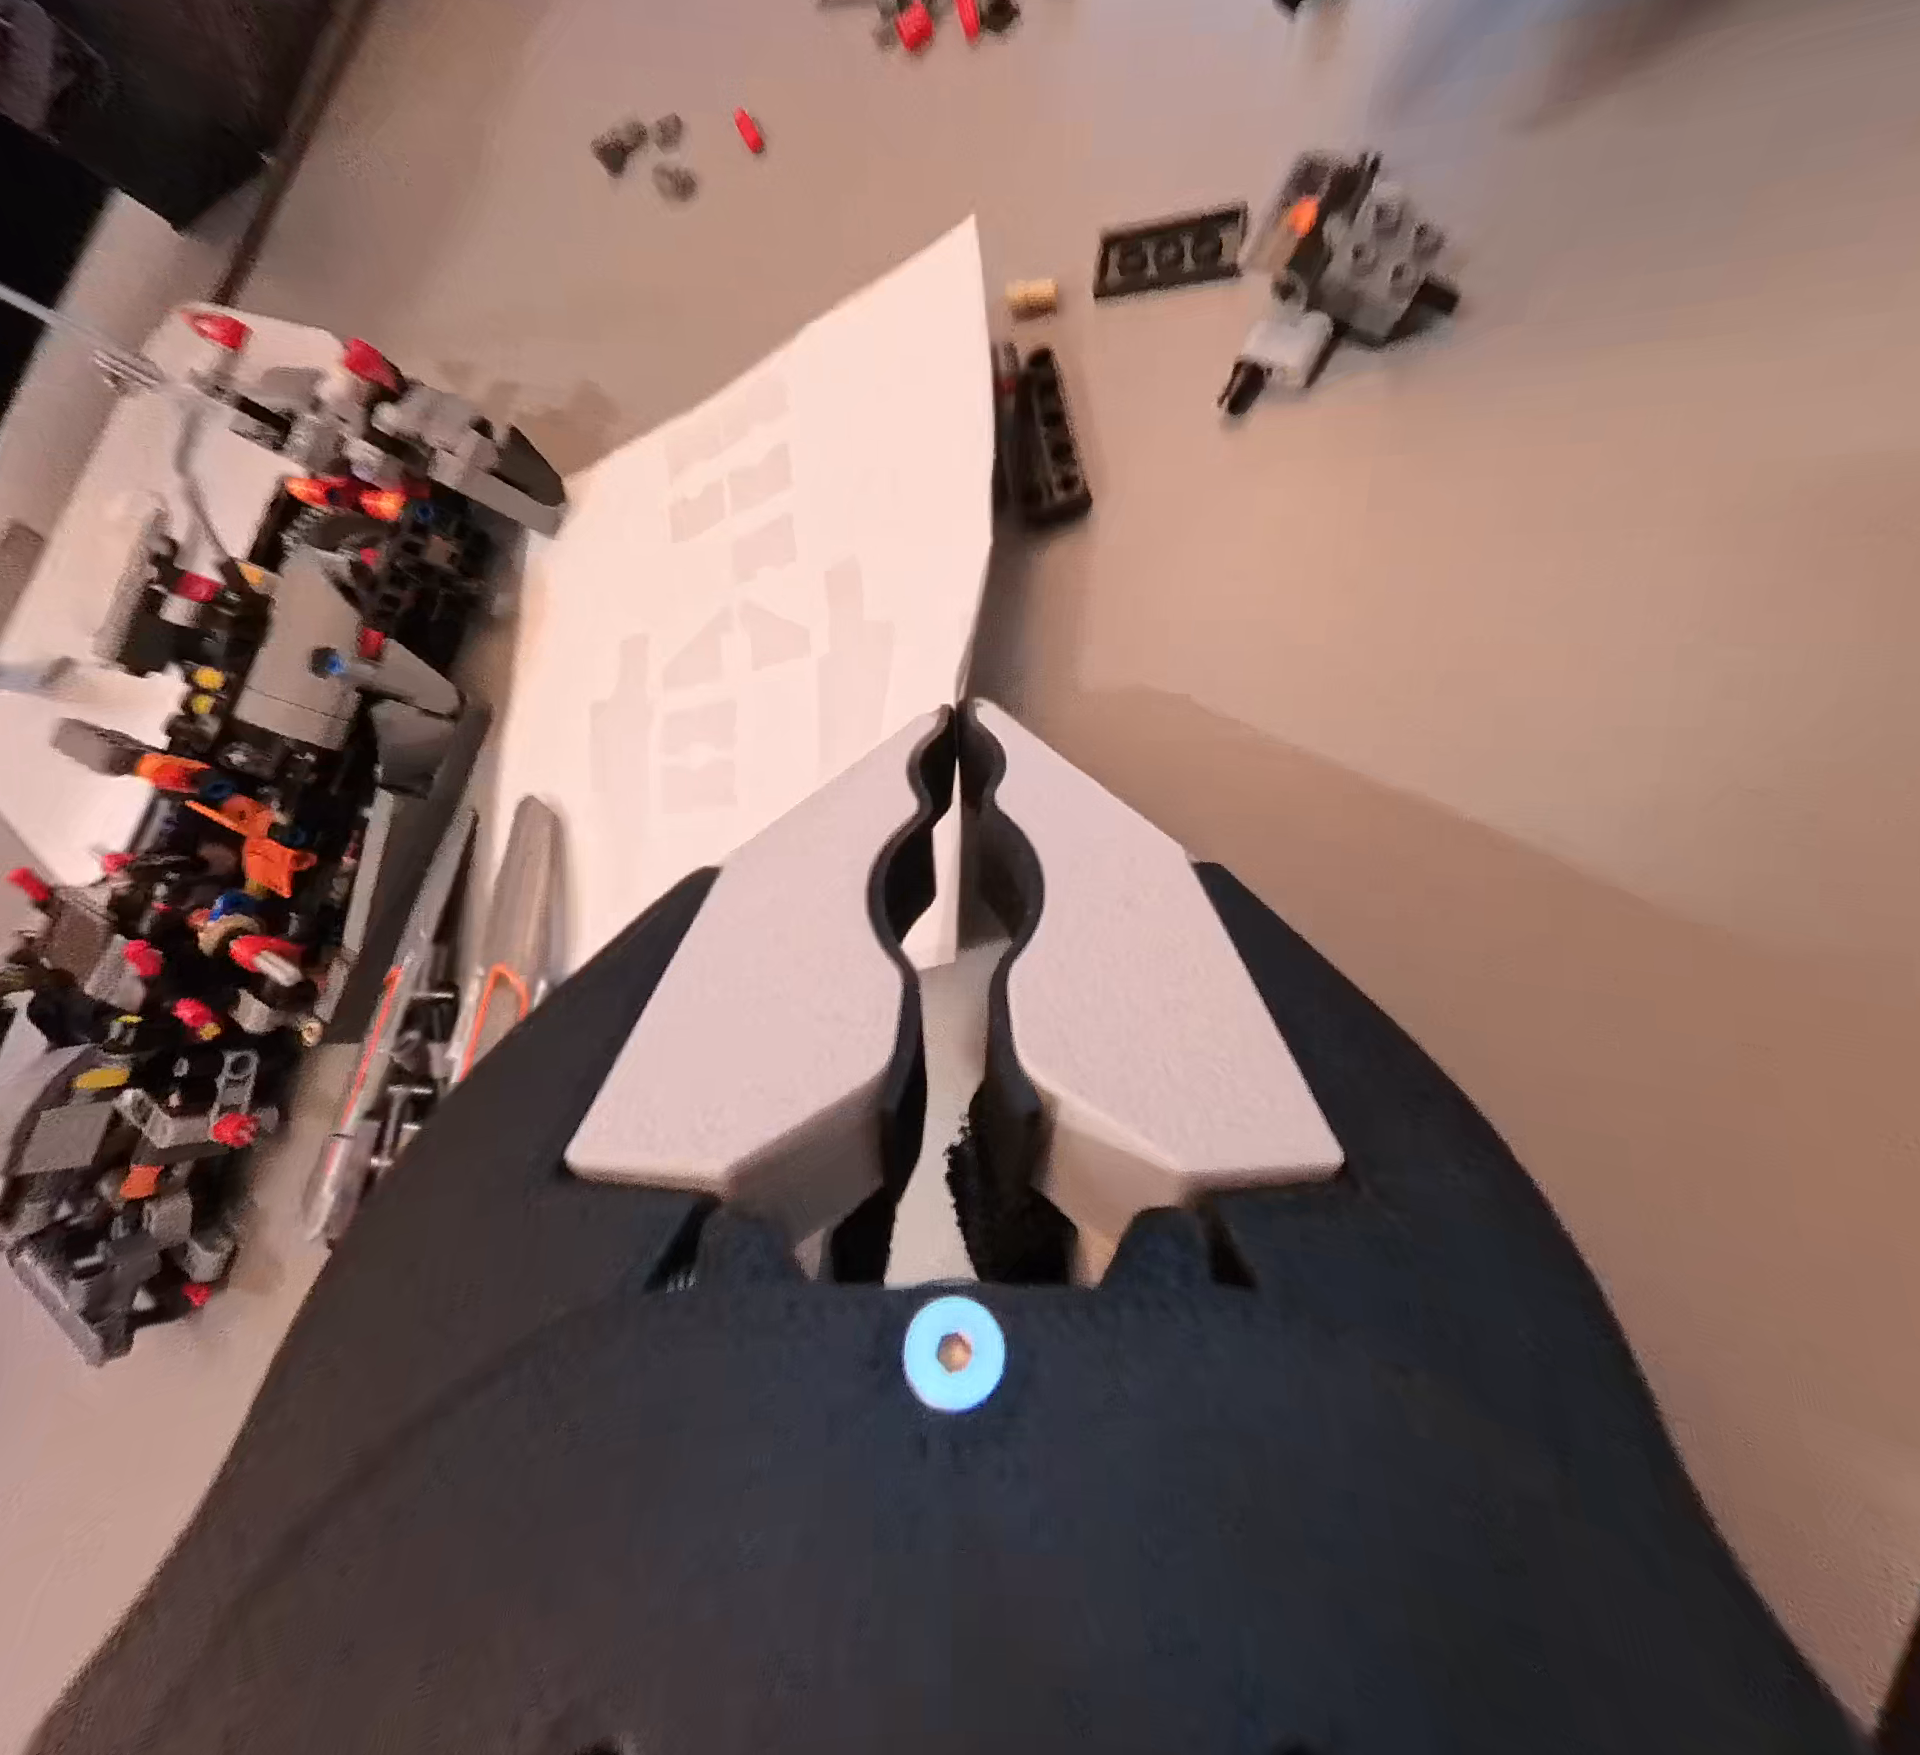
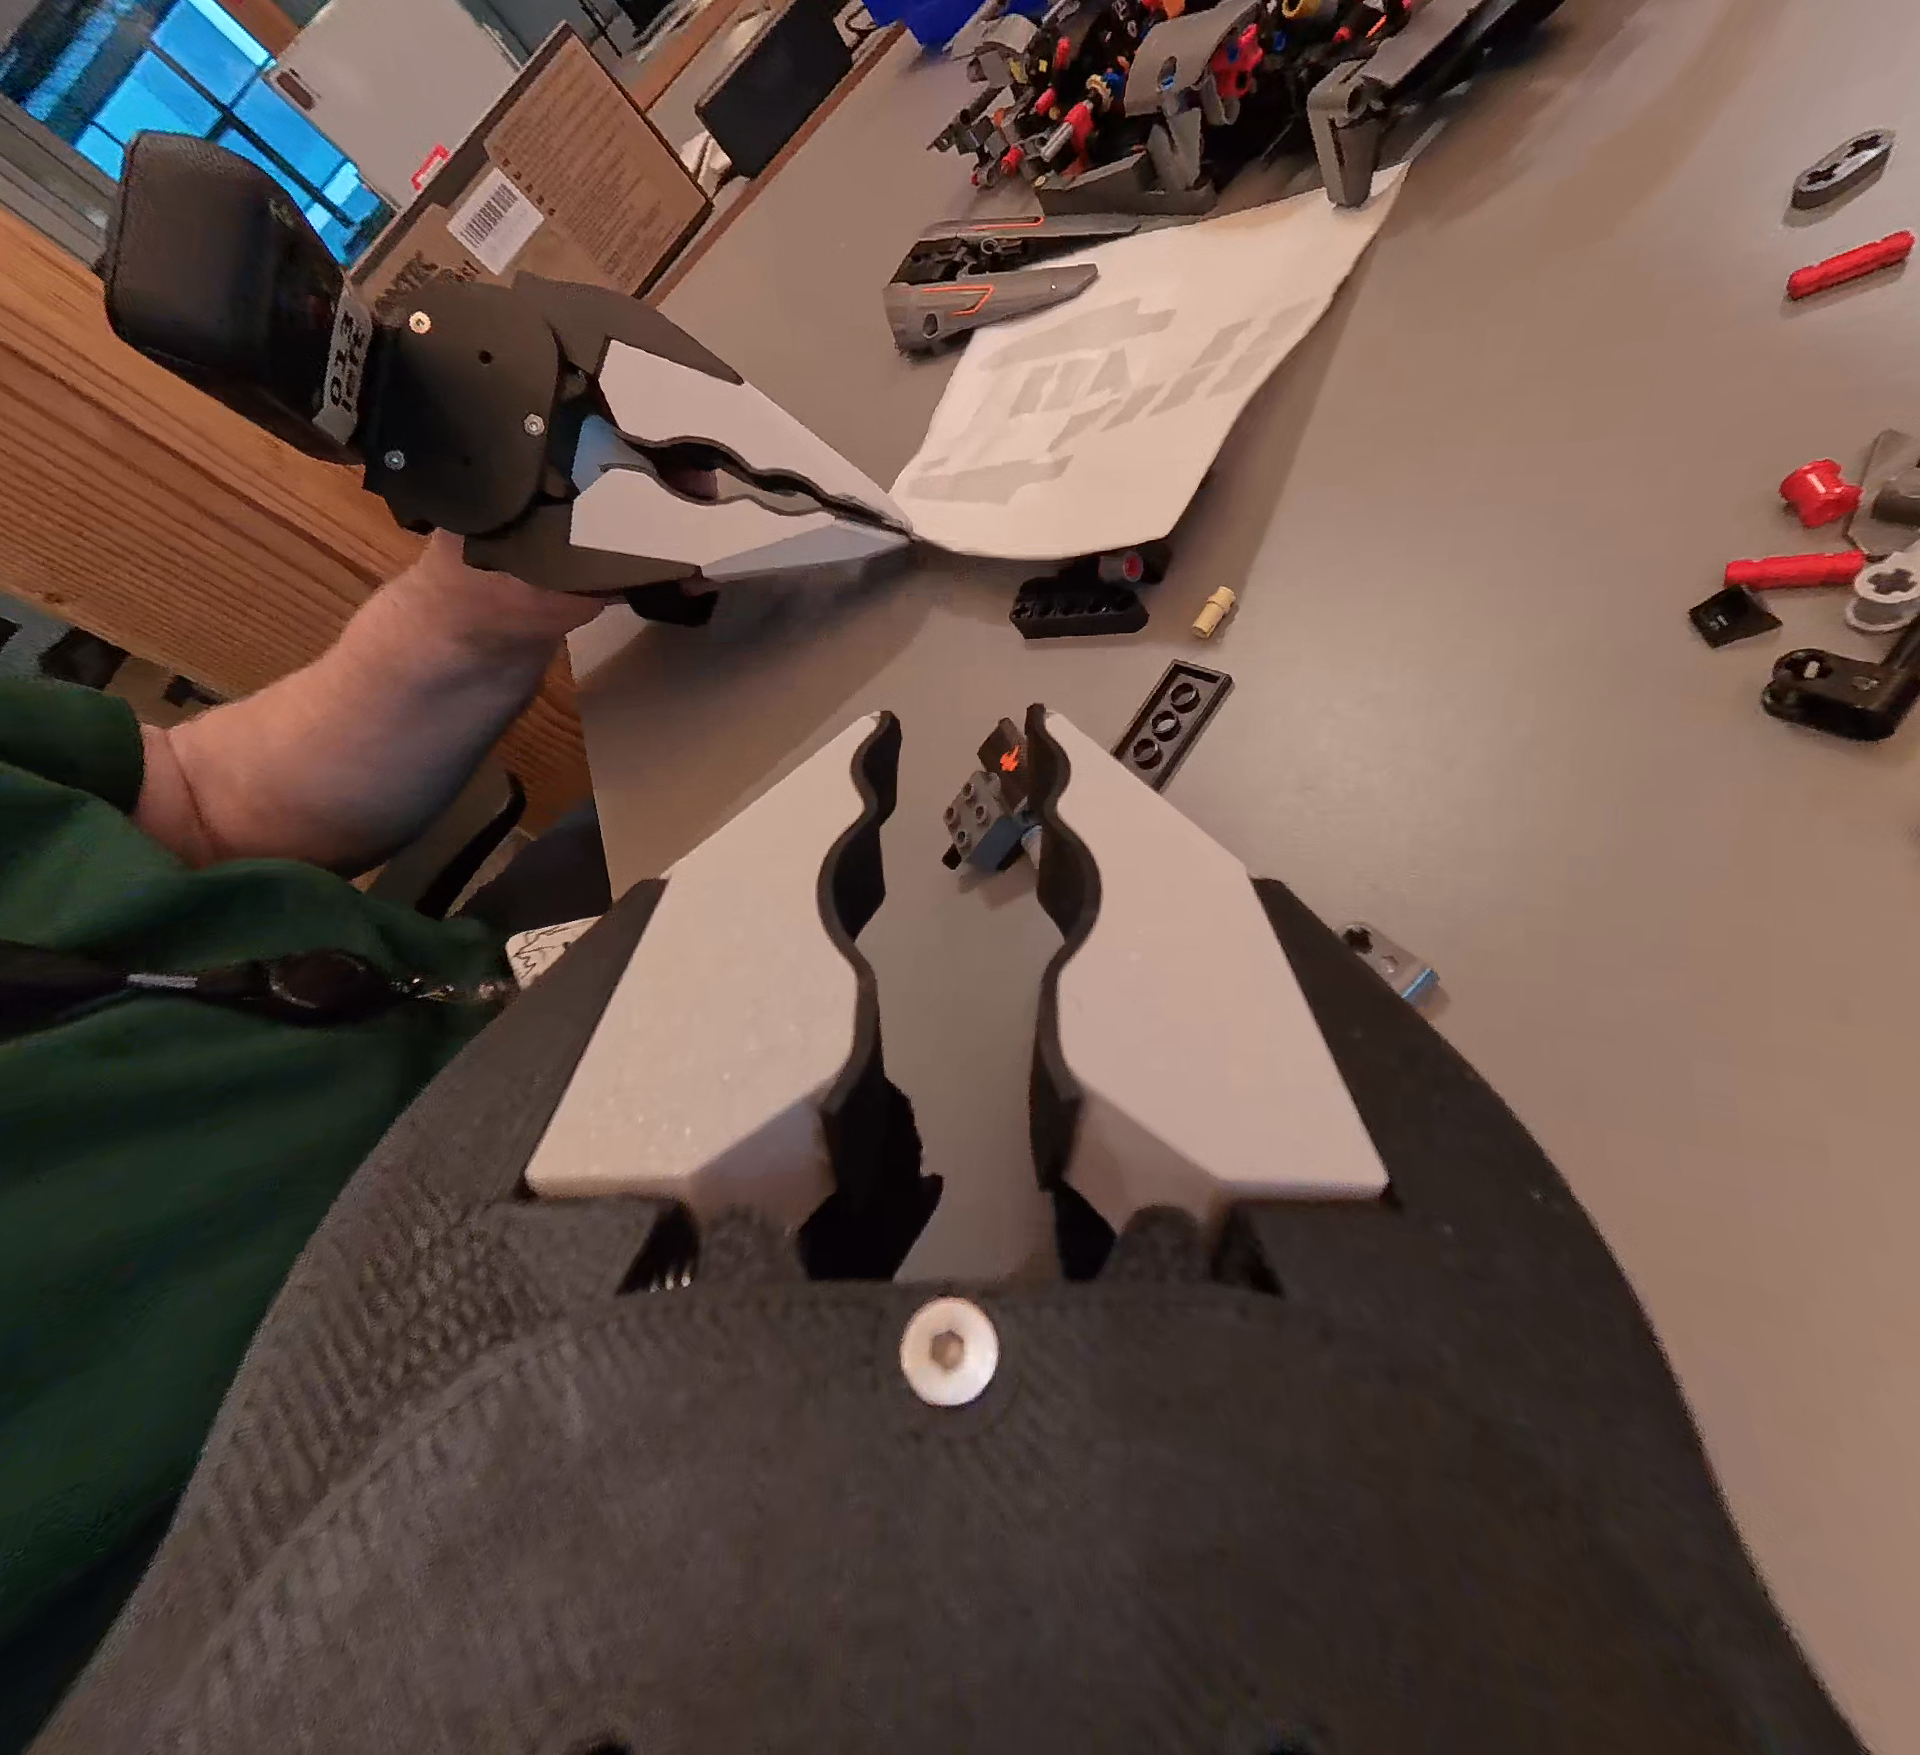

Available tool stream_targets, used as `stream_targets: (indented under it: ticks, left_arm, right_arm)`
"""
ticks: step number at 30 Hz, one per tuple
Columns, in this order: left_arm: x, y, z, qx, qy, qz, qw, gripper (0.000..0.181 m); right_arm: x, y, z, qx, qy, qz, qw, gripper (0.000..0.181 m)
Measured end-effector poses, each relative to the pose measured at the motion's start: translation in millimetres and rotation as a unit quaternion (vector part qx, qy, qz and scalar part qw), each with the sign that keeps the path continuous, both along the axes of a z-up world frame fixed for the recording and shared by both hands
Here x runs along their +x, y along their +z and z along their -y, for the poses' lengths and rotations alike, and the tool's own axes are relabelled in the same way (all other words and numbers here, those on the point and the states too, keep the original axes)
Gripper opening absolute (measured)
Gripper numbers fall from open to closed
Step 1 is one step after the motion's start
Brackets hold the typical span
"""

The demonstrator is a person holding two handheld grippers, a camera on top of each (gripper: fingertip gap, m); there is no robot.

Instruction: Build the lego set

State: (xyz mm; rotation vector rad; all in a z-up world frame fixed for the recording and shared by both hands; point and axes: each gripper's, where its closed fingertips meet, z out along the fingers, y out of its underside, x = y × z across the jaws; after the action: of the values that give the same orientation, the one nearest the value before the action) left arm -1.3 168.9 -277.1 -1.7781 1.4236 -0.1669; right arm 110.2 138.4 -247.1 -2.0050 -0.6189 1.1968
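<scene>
Two grippers were seen: the left gripper (image 2: 902,529) was clenched on a corner of the white sheet (image 2: 1101,417), while the right gripper (image 2: 961,749) was spread over a small grey block piece (image 2: 987,817) on the table (image 2: 1507,874). The sheet was judged light and floppy, best pinched at an edge. Only the right wrist view showed the half-built model (image 2: 1247,43) at upper right and the person's hand (image 2: 416,666).

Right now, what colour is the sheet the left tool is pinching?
White, with pale grey shapes printed on it. The sheet shows best in the left wrist view, held by the left tool.
</scene>
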Motion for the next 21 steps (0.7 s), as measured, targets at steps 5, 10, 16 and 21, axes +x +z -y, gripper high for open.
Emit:
stream_targets:
  ticks: [5,10,16,21]
  left_arm:
    - [-0.6,25.8,5.1,0.001,0.003,0.055,0.998,0.0]
    - [-2.1,47.4,16.3,-0.013,0.001,0.124,0.992,0.0]
    - [-13.9,98.2,18.5,-0.089,0.004,0.278,0.956,0.0]
    - [-62.0,131.0,1.2,-0.185,0.051,0.453,0.87,0.0]
  right_arm:
    - [0.5,3.1,1.7,0.001,0.006,-0.013,1.0,0.024]
    - [0.5,5.3,3.2,0.001,0.015,-0.022,1.0,0.021]
    - [-0.9,4.0,3.3,-0.006,0.024,-0.022,0.999,0.023]
    - [0.2,5.6,0.8,-0.008,0.026,-0.03,0.999,0.024]
